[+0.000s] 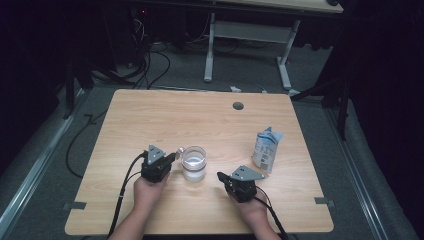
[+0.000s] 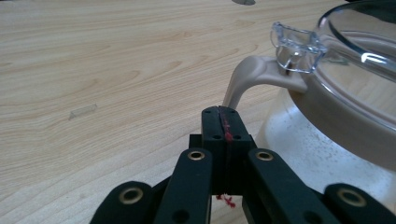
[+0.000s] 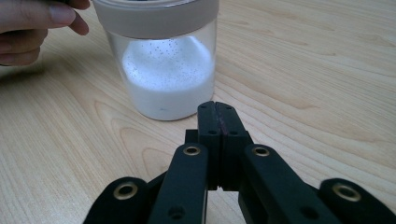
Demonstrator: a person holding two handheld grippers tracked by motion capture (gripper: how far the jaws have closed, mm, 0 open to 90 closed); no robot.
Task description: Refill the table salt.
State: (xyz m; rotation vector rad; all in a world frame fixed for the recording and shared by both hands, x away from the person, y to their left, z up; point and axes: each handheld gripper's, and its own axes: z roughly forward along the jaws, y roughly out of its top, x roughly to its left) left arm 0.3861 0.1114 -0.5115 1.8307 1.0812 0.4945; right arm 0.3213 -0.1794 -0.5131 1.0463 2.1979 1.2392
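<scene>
A clear glass jar [image 1: 193,164] with white powder in it stands near the middle of the wooden table [image 1: 165,120]. It has a beige band and a clear hinged lid [image 2: 359,56] with a small clear latch tab [image 2: 295,41]. My left gripper [image 1: 174,156] lies just left of the jar, shut, its tips [image 2: 222,120] close below the beige latch arm [image 2: 252,74] with nothing between them. My right gripper [image 1: 220,176] rests at the jar's right front, shut and empty. Its tips [image 3: 216,113] point at the jar [image 3: 167,70], a short gap away.
A white and blue pouch [image 1: 265,149] stands at the right of the table, behind the right gripper. A round grey cable hole [image 1: 238,106] sits near the far edge. Beyond the table are a white desk frame [image 1: 247,35] and floor cables. A person's fingers [image 3: 32,21] are beside the jar.
</scene>
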